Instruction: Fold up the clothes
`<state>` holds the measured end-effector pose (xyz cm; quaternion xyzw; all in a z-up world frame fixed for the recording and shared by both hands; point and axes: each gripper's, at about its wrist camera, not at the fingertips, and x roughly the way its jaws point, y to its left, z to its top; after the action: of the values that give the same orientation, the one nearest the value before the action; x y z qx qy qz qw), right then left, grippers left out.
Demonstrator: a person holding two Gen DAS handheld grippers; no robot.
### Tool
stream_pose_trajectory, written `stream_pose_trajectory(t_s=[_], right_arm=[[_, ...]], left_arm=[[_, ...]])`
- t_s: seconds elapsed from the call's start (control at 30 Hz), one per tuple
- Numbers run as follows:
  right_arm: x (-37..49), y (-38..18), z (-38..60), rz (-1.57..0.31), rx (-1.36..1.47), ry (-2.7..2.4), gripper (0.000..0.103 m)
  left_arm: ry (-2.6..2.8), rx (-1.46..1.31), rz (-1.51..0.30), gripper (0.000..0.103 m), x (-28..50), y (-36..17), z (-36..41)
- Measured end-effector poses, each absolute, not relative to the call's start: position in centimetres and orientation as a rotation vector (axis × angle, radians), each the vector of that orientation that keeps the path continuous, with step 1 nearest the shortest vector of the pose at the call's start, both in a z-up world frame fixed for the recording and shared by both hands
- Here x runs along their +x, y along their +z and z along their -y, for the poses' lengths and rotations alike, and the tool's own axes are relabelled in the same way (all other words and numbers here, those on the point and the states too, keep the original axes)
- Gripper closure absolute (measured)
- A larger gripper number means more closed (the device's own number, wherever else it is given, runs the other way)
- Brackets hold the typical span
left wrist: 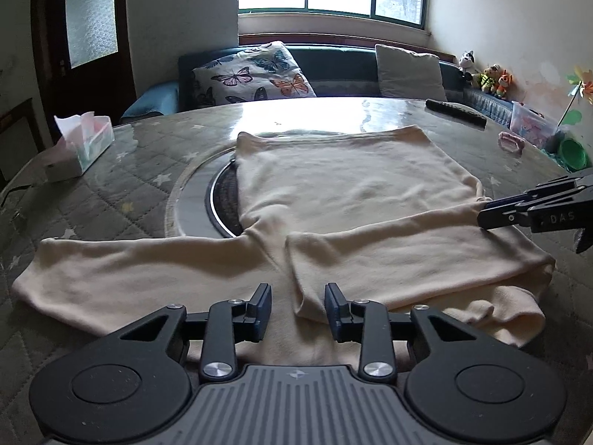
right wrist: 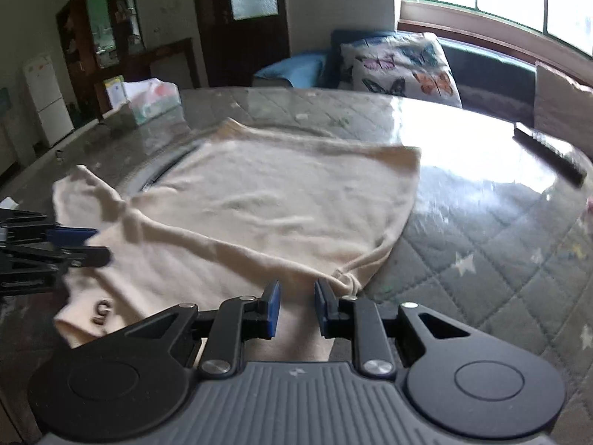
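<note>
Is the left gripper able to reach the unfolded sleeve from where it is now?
Probably yes: the left gripper is open above the sweater, and the sleeve lies flat just beside it, with nothing between.

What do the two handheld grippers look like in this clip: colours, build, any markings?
Both match: the left gripper and right gripper have a ribbed grey body, two round black side housings, black linkage arms with silver pivot screws, and dark blue finger pads. White letters "DAS" mark the right gripper's side in the left wrist view. No cables or sleeves show.
</note>
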<state>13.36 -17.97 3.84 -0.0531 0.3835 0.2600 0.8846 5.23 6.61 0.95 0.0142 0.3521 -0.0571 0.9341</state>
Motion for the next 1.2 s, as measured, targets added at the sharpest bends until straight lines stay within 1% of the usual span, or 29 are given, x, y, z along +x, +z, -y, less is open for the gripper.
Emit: stream_pose_trajectory(t_s=[0.1, 0.2, 0.33, 0.6, 0.8, 1.07, 1.2], right_arm=[[13.1, 4.4, 17.6, -0.786, -0.125, 0.539, 0.083], [12.6, 4.7, 16.3, -0.777, -0.149, 0.568, 0.083], [11.9, 3.9, 14.0, -0.797, -0.184, 0.627, 0.083], [11.0, 4.1, 8.5, -0.762, -0.281, 0.743, 0.083], [11.8, 3.8, 5.3, -0.747, -0.28, 0.788, 0.083], [13.0, 2.8, 2.6, -0.759, -0.257, 0.819, 0.083], [12.7, 3.3, 2.5, -0.749, -0.258, 0.827, 0.082]], left_arm=[[-0.116, 0.013, -0.712, 0.066, 4.8, 1.2, -7.3], [-0.1, -0.004, -0.704, 0.06, 4.3, 1.4, -7.8], [-0.059, -0.019, -0.69, 0.058, 3.9, 1.9, -9.3], [0.19, -0.092, -0.693, 0.058, 4.9, 1.9, -15.6], [0.35, -0.128, -0.684, 0.057, 5.3, 1.8, -20.2], [0.429, -0.225, -0.683, 0.057, 5.5, 1.4, -23.4], [0.454, -0.259, -0.692, 0.057, 5.7, 1.0, -24.1]])
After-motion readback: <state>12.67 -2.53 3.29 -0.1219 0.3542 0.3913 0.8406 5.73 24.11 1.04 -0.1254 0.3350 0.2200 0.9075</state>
